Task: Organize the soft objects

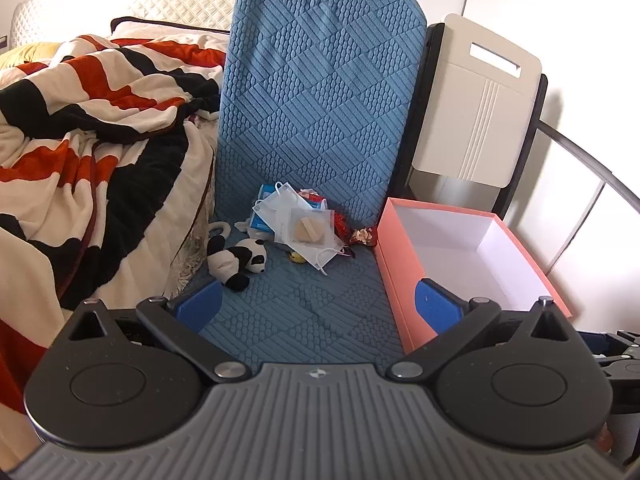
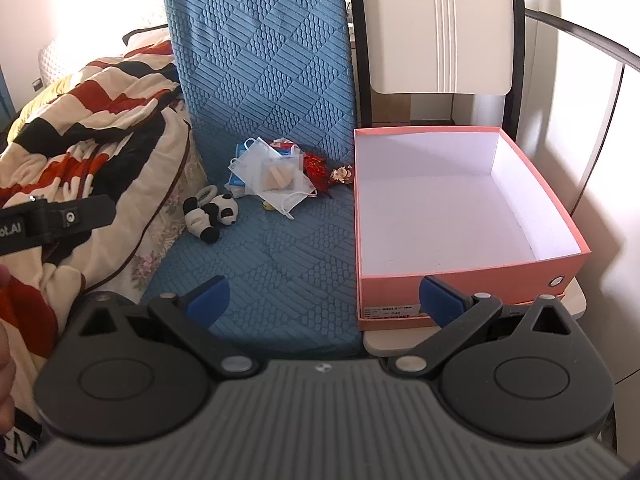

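Both wrist views face forward, sharing the blue cushion point(image 1: 320, 120) and box point(image 2: 460, 284).

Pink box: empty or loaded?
Empty. The box has no lid, and its white floor and walls show bare in both views; the panda lies outside on the cushion.

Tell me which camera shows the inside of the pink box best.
The right wrist view: the pink box sits nearly whole, its white floor open to view. The left wrist view shows it at the edge, partly behind a finger.
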`<state>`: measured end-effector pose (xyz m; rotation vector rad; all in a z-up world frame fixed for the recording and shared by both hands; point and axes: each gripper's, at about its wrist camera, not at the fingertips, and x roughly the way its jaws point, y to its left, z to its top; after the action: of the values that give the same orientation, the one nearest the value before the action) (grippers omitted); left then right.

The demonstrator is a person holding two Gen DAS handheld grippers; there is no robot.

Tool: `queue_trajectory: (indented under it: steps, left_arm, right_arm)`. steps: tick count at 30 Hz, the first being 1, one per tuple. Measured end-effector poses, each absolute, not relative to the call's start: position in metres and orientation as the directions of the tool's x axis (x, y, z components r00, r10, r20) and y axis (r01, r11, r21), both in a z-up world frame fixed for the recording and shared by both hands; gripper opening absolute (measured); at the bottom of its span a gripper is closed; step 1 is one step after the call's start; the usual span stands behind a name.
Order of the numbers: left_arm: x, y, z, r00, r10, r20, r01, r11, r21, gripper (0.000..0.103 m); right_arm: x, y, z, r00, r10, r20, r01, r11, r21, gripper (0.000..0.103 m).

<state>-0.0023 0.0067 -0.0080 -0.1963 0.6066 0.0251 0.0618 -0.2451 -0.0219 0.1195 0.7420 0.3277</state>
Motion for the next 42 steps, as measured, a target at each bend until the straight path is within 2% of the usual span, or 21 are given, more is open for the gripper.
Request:
queue_trajectory:
  steps: [20, 26, 42]
  left_arm:
    - [0.012, 0.017, -0.035, 0.813, -0.069, -0.578, -0.061, 0.978, -0.202, 0.103]
    - [0.026, 0.022, -0.049, 0.806, -0.023, -0.591, -0.088, 0.983, -0.159, 0.103]
    - [0.056, 0.034, -0.063, 0.814, 0.010, -0.581, -0.120, 0.981, -0.151, 0.103]
  right_arm:
    - [0.074, -0.239, -0.039, 0.670, 0.350, -0.655, -0.237, 0.937, 0.258, 0.103]
    - [0.087, -0.232, -0.051, 0.666, 0.341, -0.664, -0.224, 0.940, 0.258, 0.103]
    - [0.123, -0.220, -0.061, 0.654, 0.357, -0.668, -0.260, 0.934, 0.245, 0.103]
